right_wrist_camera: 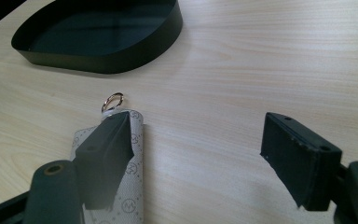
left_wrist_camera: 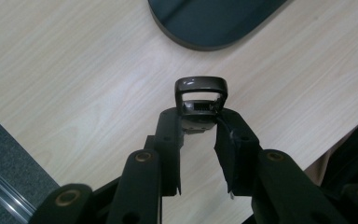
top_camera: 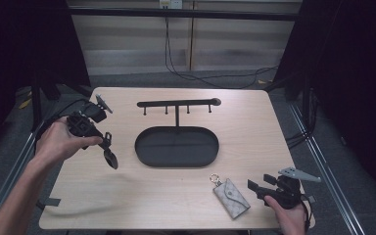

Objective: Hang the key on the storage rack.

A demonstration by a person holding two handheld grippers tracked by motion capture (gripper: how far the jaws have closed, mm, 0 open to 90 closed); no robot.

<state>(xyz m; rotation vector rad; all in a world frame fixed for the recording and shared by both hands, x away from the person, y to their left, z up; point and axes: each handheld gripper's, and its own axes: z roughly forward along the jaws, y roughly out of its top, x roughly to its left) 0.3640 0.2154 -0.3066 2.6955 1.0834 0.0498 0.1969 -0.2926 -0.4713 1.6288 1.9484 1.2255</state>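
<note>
The left gripper (top_camera: 108, 149), held off the bench (top_camera: 127, 196) near its left edge, has its jaws clamped on a dark key fob (left_wrist_camera: 200, 100) whose loop end sticks out past the jaw tips, with bare wood between it and the black oval tray (top_camera: 176, 147). The right gripper (top_camera: 252, 186) sits near the front right corner with its jaws standing apart and gripping nothing, just beside a patterned key pouch (top_camera: 231, 198) with a metal ring (right_wrist_camera: 112, 100); one jaw hides part of the pouch in the right gripper view. The light wood bench carries the tray with its hook rack (top_camera: 178, 103) at centre, and dark curtains (top_camera: 357, 88) and a grey floor (top_camera: 333, 142) surround it.
</note>
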